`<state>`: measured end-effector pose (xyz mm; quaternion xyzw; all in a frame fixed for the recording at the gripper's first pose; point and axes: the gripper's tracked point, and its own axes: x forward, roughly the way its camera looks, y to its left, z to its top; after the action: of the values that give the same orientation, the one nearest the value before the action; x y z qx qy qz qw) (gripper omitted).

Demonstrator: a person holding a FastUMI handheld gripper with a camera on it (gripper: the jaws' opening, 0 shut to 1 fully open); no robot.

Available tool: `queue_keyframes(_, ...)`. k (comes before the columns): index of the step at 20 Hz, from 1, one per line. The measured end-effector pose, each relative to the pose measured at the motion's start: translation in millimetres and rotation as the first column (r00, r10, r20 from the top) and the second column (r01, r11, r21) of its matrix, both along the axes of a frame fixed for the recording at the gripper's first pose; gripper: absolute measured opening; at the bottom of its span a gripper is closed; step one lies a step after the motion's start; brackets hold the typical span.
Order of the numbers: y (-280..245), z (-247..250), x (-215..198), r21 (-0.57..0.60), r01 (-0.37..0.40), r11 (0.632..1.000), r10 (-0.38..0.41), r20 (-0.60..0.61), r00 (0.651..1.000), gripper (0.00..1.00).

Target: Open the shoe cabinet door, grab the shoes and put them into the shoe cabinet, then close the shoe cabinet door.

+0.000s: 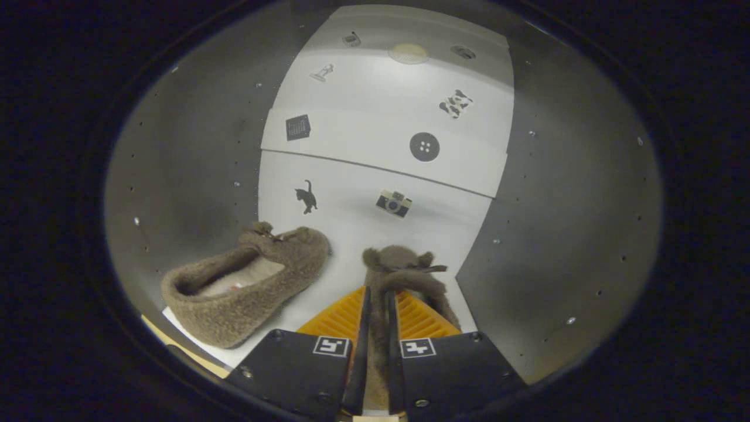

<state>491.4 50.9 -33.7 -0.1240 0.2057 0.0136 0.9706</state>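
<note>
Gripper (375,319) is inside the shoe cabinet (193,158), looking at its white back panel (375,228). Fingers nearly together, clamped on the edge of a fuzzy brown slipper (404,272): a strip of its fabric runs between them, both sides pressing on it. That slipper's toe w/ small bow points away from the fingers toward the back panel, just ahead of the tips.

Second slipper (246,287), same fuzzy brown, sits to the left of the fingers on the white cabinet floor, opening facing up, pale lining visible, toe w/ bow toward the back panel. The two slippers are near each other but apart, not touching.

Grey side walls w/ rows of small holes flank the white panel on both sides. Back panel carries small stickers: black cat (306,196), camera (394,203), round button (424,146), dark square (297,127), spotted patch (455,103); a few more higher up, too small to tell. Cannot tell whether the held slipper rests on the floor or hangs off it.
</note>
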Motion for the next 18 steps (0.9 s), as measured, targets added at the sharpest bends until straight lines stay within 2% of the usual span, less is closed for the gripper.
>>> queue_keyframes(1, 3, 1, -2, 0.01, 0.002, 1.0, -0.002, 0.003, 1.0, 0.21)
queue_keyframes(4, 1, 17, -10, 0.006, 0.024, 1.0, -0.024, 0.046, 0.999, 0.42)
queue_keyframes(5, 0, 26, -15, 0.001, 0.034, 0.999, -0.034, 0.069, 0.997, 0.44)
queue_keyframes(12, 22, 85, -79, 0.069, 0.005, 0.998, -0.014, 0.133, 0.991, 1.0)
queue_keyframes(16, 33, 134, -136, 0.095, 0.008, 0.995, -0.025, 0.181, 0.983, 1.0)
queue_keyframes(18, 46, 159, -173, 0.127, -0.016, 0.992, -0.009, 0.191, 0.981, 1.0)
